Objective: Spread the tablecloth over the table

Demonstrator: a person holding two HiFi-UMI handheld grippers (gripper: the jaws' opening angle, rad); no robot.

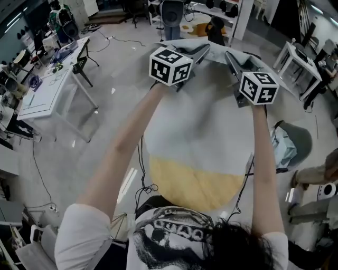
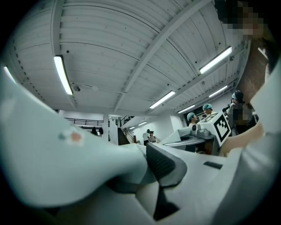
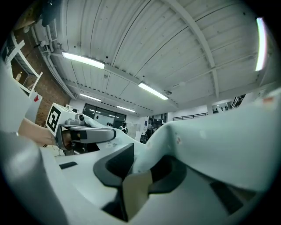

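Place: a large open lab or workshop hall.
Floor: a bare grey floor (image 1: 111, 68) with loose cables (image 1: 142, 176) trailing across it.
Furniture: a white desk (image 1: 45, 97) crowded with gear, another white table (image 1: 302, 57) and an office chair (image 1: 171, 11).
Ceiling: a high ribbed white ceiling (image 2: 131, 39) with long strip lights (image 2: 63, 74).
Walls: a brick wall (image 3: 46, 94) on one side and a staircase (image 2: 123, 136) at the far end.
People: workers in caps (image 2: 192, 117) stand in the background.

Round yellow table (image 1: 195, 187) half beneath tablecloth (image 1: 200, 121)
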